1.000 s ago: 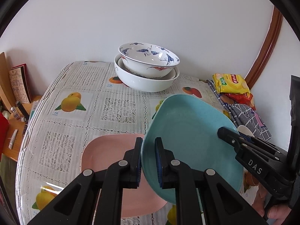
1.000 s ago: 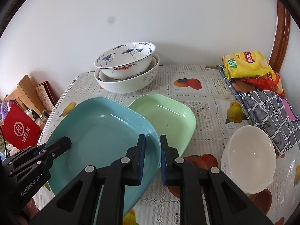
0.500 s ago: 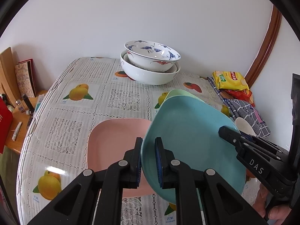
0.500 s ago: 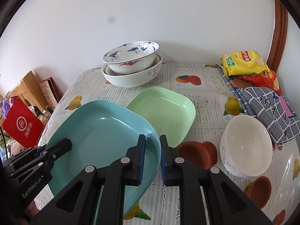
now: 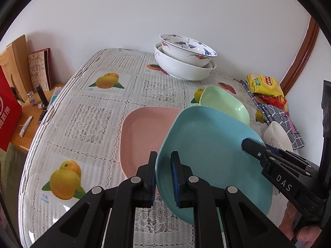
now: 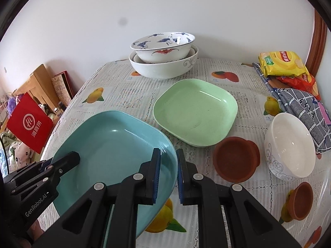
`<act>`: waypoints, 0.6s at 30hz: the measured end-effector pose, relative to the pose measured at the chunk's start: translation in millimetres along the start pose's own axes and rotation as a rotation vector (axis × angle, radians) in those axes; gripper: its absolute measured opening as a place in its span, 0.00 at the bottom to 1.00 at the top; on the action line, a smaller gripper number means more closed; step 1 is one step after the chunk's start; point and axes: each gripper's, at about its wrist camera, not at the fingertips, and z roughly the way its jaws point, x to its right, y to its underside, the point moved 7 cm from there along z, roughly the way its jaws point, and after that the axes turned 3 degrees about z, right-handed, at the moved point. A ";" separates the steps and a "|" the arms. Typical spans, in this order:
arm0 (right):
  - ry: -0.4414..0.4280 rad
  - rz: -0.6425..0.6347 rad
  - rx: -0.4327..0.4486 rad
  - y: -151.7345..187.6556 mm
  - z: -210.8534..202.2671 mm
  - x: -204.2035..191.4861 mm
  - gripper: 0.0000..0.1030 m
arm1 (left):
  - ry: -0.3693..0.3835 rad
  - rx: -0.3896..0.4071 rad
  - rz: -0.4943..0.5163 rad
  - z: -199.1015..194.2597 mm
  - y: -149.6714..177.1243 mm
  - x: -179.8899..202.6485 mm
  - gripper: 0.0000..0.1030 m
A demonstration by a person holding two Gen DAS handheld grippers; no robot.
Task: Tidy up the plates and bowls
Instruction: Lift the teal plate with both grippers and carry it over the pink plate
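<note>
A teal square plate (image 5: pixel 206 148) (image 6: pixel 111 144) hangs tilted just above the table, held at two opposite rims. My left gripper (image 5: pixel 163 177) is shut on its left rim. My right gripper (image 6: pixel 168 175) is shut on its right rim. Each gripper shows in the other's view, the right gripper (image 5: pixel 251 144) and the left gripper (image 6: pixel 72 159). A pink plate (image 5: pixel 142 136) lies flat under the teal plate's left part and is partly hidden by it. Beyond lies a green plate (image 6: pixel 194 111) (image 5: pixel 225 103). Two stacked patterned bowls (image 6: pixel 163 55) (image 5: pixel 184 57) stand by the wall.
A small white bowl (image 6: pixel 289 144) (image 5: pixel 277 138) leans at the right next to a checked cloth (image 6: pixel 304 105). Snack bags (image 6: pixel 281 64) lie at the back right corner. A low wooden side table with a red bag (image 6: pixel 29 122) stands left of the fruit-print tablecloth (image 5: pixel 82 113).
Both grippers have carried the teal plate left, nearer and a little lower. The green plate is now uncovered, and more of the pink plate shows.
</note>
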 end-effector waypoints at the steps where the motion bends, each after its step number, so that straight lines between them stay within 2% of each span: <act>1: -0.003 -0.002 -0.005 1.9 1.6 -1.4 0.14 | -0.002 -0.004 -0.006 0.5 2.1 -2.5 0.13; 9: -0.011 -0.028 -0.032 8.7 13.8 -16.0 0.14 | -0.018 -0.021 -0.040 4.7 6.8 -19.7 0.13; 18: -0.018 -0.074 -0.046 -4.1 31.6 -29.2 0.14 | -0.029 -0.028 -0.072 17.9 -3.3 -34.2 0.13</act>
